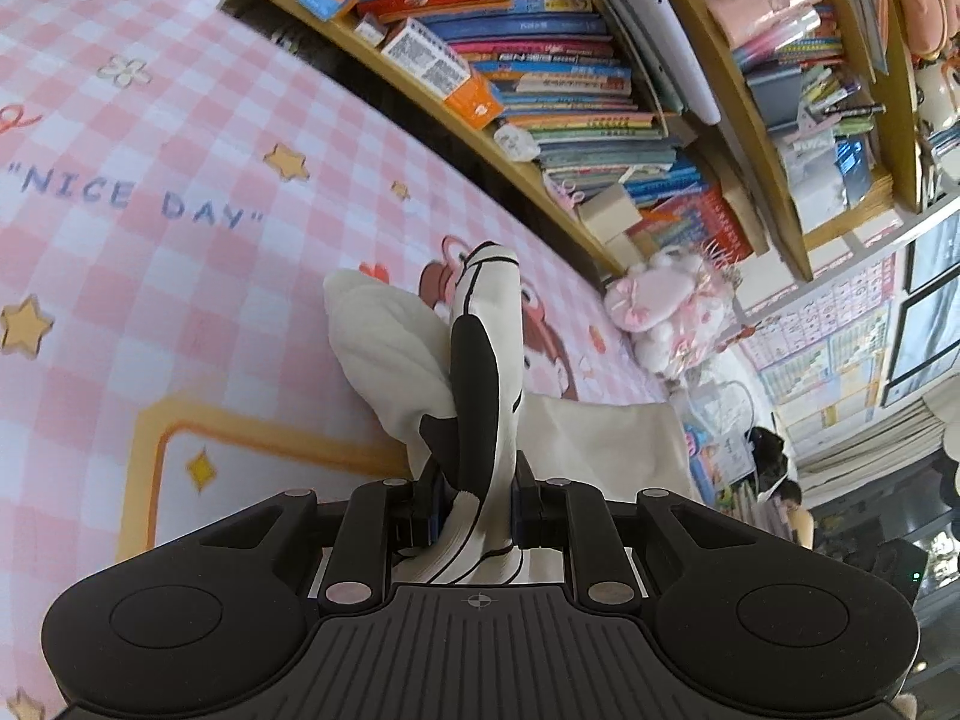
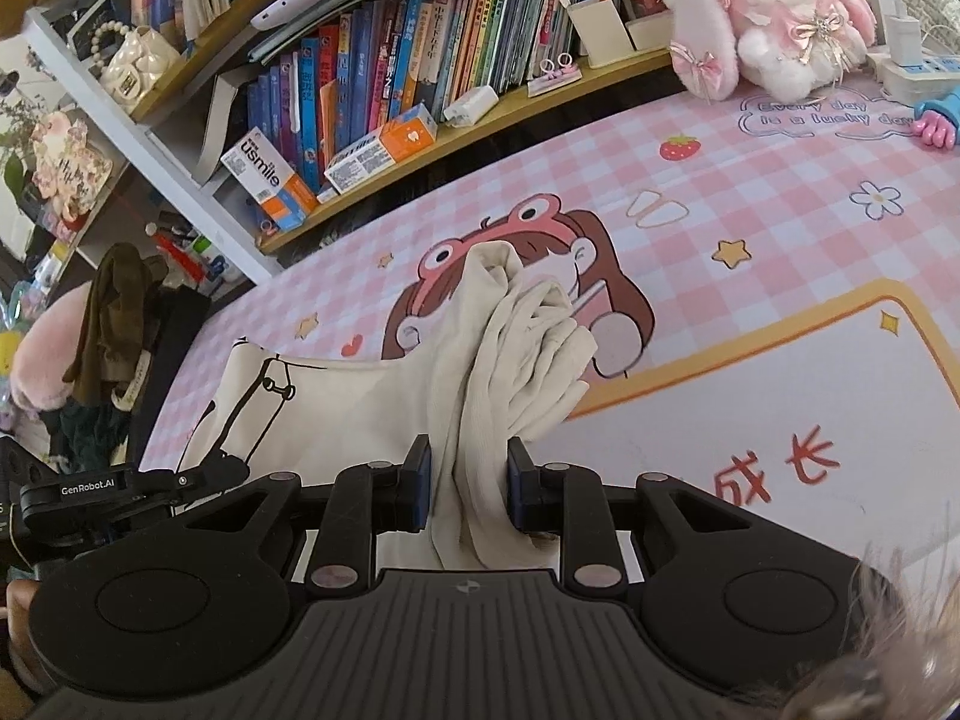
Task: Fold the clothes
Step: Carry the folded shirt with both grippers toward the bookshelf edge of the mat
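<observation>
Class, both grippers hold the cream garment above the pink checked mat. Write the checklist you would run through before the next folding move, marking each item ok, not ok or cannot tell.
1. Left gripper clamped on the cream garment, on its part with the black print: ok.
2. Right gripper clamped on a bunched, plain part of the garment: ok.
3. Garment spread flat and free of bunching: not ok, it hangs crumpled from both grips.
4. Bare stretch of the pink checked mat ahead to lay it on: ok.
5. Plush rabbit at the mat's far edge apart from the garment: ok.
6. Which edges or corners are gripped: cannot tell.
</observation>
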`<state>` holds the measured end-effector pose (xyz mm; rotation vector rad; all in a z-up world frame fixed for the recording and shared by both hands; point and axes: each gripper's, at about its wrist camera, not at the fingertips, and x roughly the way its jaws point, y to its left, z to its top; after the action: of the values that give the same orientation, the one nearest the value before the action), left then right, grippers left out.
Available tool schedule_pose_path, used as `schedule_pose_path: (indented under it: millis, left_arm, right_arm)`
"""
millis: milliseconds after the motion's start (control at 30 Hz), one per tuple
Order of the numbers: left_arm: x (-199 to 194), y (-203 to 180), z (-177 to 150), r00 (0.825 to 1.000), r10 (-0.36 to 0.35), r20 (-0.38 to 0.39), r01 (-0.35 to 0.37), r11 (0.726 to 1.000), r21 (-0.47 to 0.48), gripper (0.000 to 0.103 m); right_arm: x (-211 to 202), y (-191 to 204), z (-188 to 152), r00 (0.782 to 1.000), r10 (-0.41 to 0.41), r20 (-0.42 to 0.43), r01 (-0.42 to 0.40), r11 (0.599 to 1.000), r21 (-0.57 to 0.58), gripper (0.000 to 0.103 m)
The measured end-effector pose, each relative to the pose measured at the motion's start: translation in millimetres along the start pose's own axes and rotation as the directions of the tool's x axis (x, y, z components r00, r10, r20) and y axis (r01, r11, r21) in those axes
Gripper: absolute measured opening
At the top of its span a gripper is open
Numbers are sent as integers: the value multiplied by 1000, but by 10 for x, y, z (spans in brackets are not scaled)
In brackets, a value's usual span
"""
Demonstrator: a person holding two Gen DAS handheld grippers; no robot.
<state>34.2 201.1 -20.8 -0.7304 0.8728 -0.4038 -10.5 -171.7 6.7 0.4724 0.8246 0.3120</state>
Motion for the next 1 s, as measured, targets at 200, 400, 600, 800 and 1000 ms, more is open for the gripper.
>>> schedule_pose_path:
  millis: [200,400,600,800,1000]
  left_arm:
    - [125,-41,218,1000,-13,29,13,1000,-3,18]
    - [356,-97,525,998,1,55,0,1000,-7,18]
    - [646,-119,932,996,21,86,-19,1000,-16,18]
    - [974,-154,1310,993,40,107,-40,999,3,18]
    - [1252,-114,1602,991,44,126,-45,999,1,18]
  right_arm:
    - [107,-25,271,1000,19,10,-19,1000,0,22]
    - [308,-127,651,999,50,16,-50,998,-25,22]
    - [660,-243,1080,996,86,16,-85,996,-24,21]
    - [1027,-373,1516,994,106,33,-105,994,-33,21]
    - [1366,-497,1884,990,131,46,-131,991,-13,21]
